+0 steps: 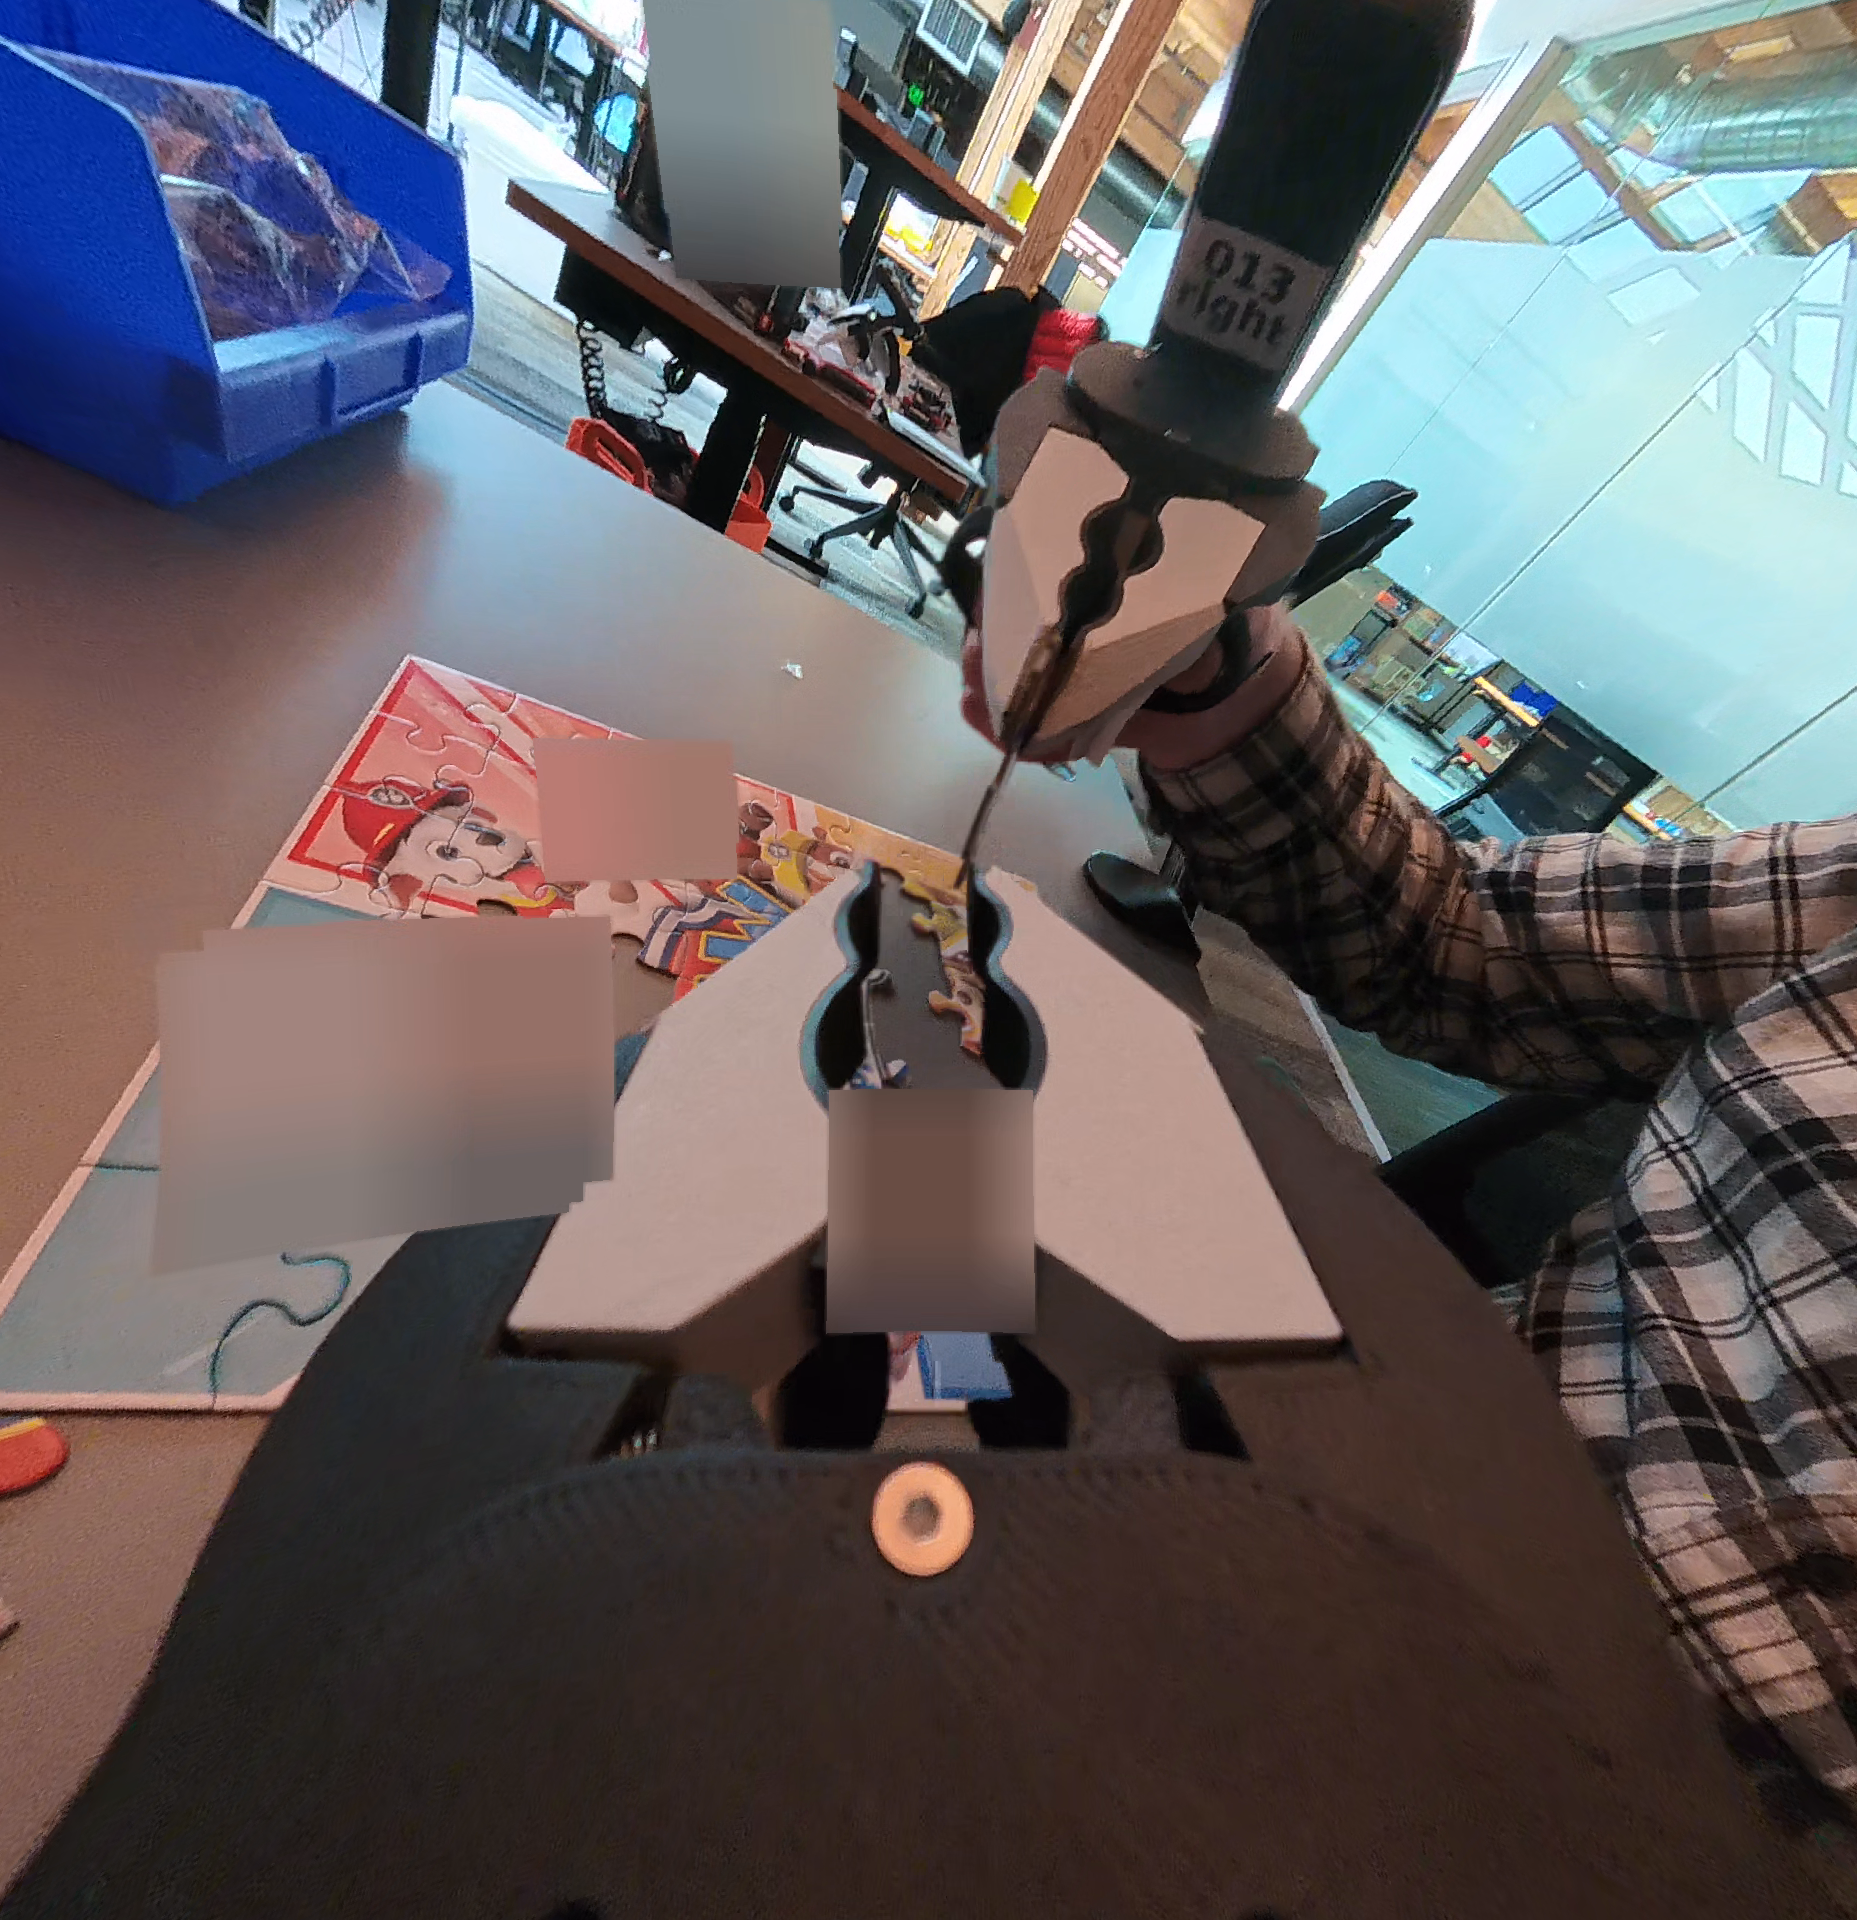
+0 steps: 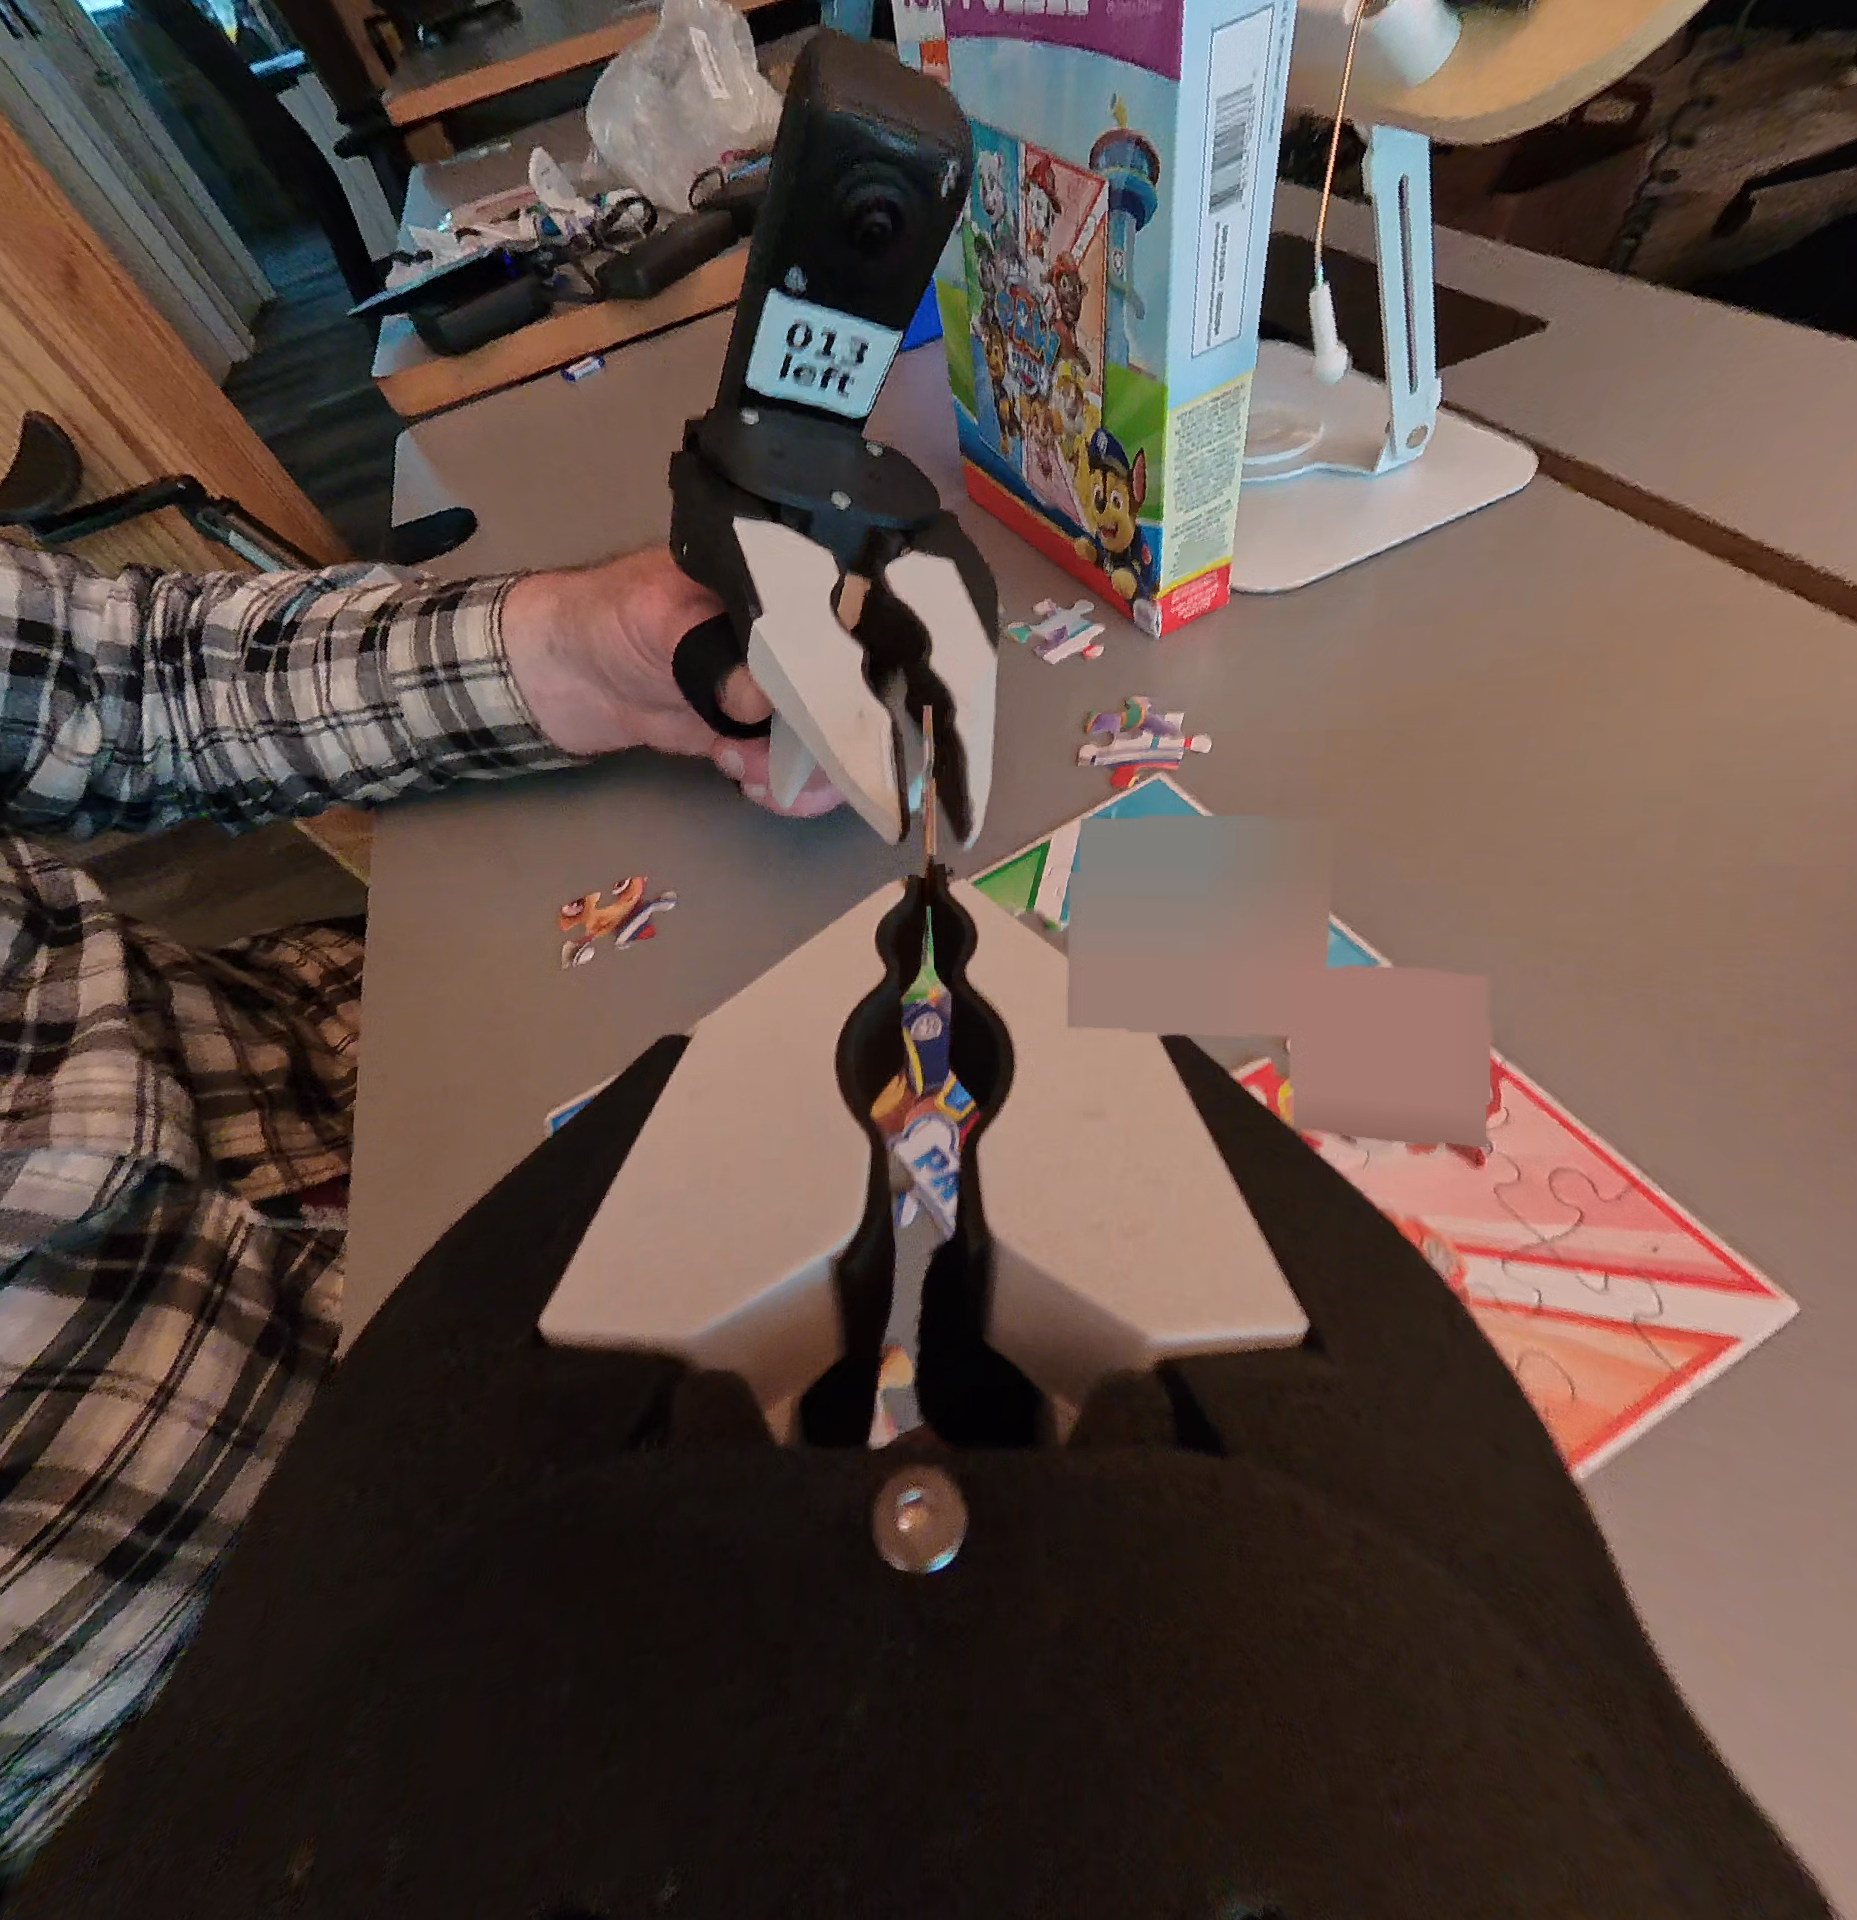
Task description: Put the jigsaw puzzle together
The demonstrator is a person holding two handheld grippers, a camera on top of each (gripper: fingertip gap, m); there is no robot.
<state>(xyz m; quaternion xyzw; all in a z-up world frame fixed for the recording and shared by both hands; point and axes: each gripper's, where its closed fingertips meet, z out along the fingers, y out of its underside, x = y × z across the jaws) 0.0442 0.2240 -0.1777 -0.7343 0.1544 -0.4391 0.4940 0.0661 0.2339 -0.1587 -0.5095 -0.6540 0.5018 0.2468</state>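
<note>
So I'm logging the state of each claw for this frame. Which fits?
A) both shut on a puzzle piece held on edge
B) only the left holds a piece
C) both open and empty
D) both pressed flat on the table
A: the left claw and the right claw each pinch a thin puzzle piece edge-on, above the table.

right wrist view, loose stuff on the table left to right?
Orange loose piece → left gripper shut on a piece, held above the table → pale loose piece → purple-and-white loose piece → puzzle box → white stand base. The assembled puzzle lies nearer, right of centre.
</note>
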